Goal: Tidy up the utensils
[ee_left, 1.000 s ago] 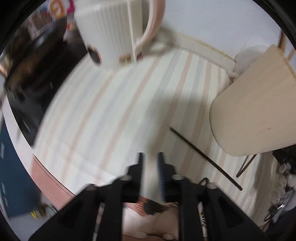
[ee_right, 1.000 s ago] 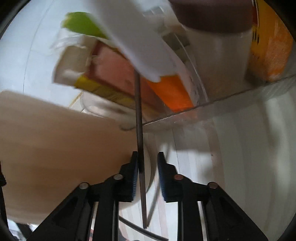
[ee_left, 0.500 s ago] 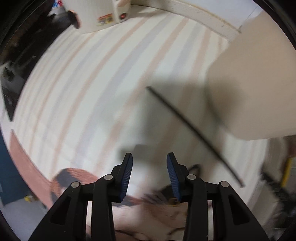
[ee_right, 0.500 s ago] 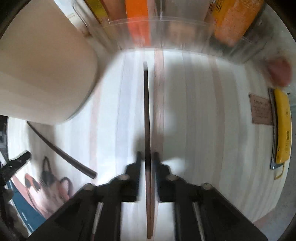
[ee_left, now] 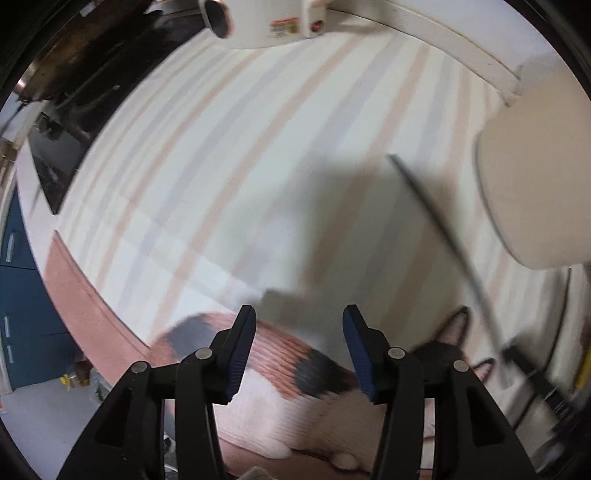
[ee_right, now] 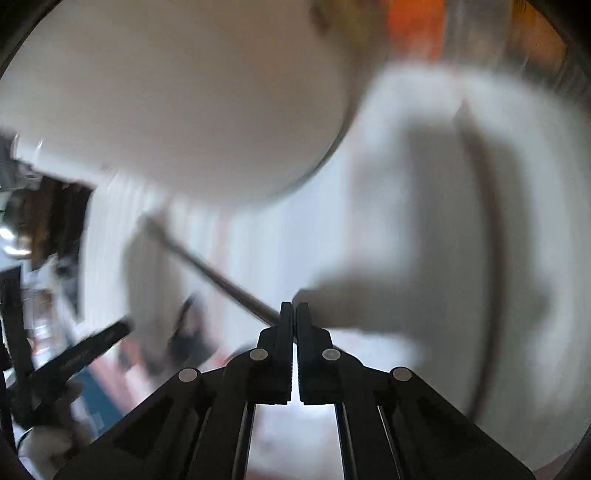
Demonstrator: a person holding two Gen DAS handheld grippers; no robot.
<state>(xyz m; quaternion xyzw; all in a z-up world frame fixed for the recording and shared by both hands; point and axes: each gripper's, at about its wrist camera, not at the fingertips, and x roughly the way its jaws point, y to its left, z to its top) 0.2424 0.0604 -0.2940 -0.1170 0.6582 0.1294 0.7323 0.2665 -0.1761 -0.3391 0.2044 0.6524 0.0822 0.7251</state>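
Note:
A dark chopstick (ee_left: 443, 236) lies on the striped cloth to the right of my left gripper (ee_left: 299, 332), which is open and empty above the cat print. In the blurred right wrist view my right gripper (ee_right: 294, 314) is shut with nothing between its fingers. One dark chopstick (ee_right: 214, 273) lies to its left, its near end reaching the fingertips. A second dark chopstick (ee_right: 487, 236) lies on the cloth to its right. A tall cream utensil holder (ee_left: 532, 177) stands beside the chopsticks and fills the upper left of the right wrist view (ee_right: 177, 103).
A white kettle (ee_left: 266, 22) stands at the far edge of the cloth. A dark stove area (ee_left: 74, 74) is at the far left. Orange packages (ee_right: 417, 33) stand behind the holder. My left gripper shows in the right wrist view (ee_right: 85, 350).
My left gripper has opened wide and moved toward the near chopstick. My right gripper has let go of its chopstick, which now lies on the cloth, and has shut and swung left.

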